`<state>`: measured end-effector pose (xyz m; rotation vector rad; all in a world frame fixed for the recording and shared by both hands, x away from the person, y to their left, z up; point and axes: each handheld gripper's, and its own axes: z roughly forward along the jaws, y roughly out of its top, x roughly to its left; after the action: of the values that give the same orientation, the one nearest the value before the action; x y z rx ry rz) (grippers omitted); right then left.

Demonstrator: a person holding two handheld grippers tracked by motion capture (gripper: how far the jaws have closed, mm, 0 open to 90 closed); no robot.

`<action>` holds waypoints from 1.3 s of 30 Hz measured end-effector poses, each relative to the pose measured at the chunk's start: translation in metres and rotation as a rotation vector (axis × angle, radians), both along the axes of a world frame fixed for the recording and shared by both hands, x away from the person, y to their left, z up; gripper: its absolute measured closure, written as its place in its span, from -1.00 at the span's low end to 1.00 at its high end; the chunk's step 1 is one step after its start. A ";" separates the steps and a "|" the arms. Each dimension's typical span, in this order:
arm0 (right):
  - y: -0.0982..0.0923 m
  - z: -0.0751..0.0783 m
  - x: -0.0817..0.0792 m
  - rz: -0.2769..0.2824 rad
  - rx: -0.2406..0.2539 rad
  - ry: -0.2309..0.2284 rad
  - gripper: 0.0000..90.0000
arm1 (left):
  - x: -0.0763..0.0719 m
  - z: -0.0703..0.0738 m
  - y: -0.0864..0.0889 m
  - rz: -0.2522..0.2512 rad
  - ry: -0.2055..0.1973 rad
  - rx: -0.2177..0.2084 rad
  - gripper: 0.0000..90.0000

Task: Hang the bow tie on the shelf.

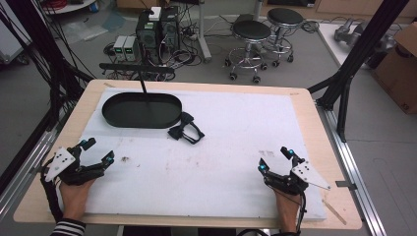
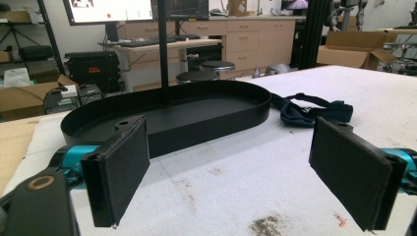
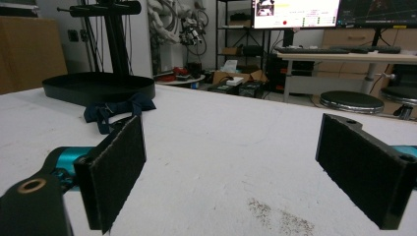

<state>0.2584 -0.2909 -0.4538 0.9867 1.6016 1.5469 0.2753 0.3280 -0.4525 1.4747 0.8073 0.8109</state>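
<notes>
From the high view, your left gripper (image 1: pixel 99 151) sat at about eight o'clock on the white table cover (image 1: pixel 231 147), its jaws spread wide with nothing between them. Your right gripper (image 1: pixel 274 158) rested at about four o'clock, jaws just as wide and empty. The dark blue bow tie (image 1: pixel 186 129) lay near the centre, toward eleven o'clock, just beside the right end of the black oval tray (image 1: pixel 141 109), well apart from both grippers. A thin black post (image 1: pixel 142 82) rose from the tray.

In the left gripper view, your two black pads (image 2: pixel 120 167) stood far apart above the bare cover, holding nothing. The oval tray (image 2: pixel 206 115) lay straight ahead at twelve o'clock, and the bow tie (image 2: pixel 310 110) was at about one o'clock, against the tray's end.

In the right gripper view, your pads (image 3: pixel 115 169) were again wide and empty. The bow tie (image 3: pixel 115 110) lay at about eleven o'clock, in front of the tray (image 3: pixel 98 87).
</notes>
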 end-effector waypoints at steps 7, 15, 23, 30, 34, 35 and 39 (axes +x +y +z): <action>0.000 0.000 0.000 0.002 -0.004 -0.001 -0.76 | 0.001 0.000 0.001 0.003 0.007 -0.007 -0.65; 0.000 0.000 0.000 0.003 -0.007 -0.003 -0.76 | 0.001 0.000 0.000 0.006 0.006 -0.001 -0.65; 0.001 0.000 0.001 -0.004 -0.007 0.007 -0.76 | 0.001 0.000 -0.001 0.006 0.010 0.000 -0.65; 0.002 0.001 0.001 -0.011 -0.015 0.006 -0.76 | 0.003 0.001 0.001 0.005 0.031 -0.016 -0.65; 0.002 0.000 0.001 -0.011 -0.019 0.004 -0.76 | 0.004 0.005 0.000 -0.028 0.077 -0.054 -0.66; 0.002 0.000 0.001 -0.010 -0.022 0.004 -0.76 | 0.005 0.008 -0.001 -0.031 0.081 -0.048 -0.66; 0.002 0.001 0.001 -0.009 -0.020 0.003 -0.76 | 0.007 0.021 -0.007 -0.050 0.093 -0.018 -0.66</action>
<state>0.2593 -0.2889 -0.4532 0.9852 1.6097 1.5212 0.2824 0.3209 -0.4310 1.5190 0.8416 0.7003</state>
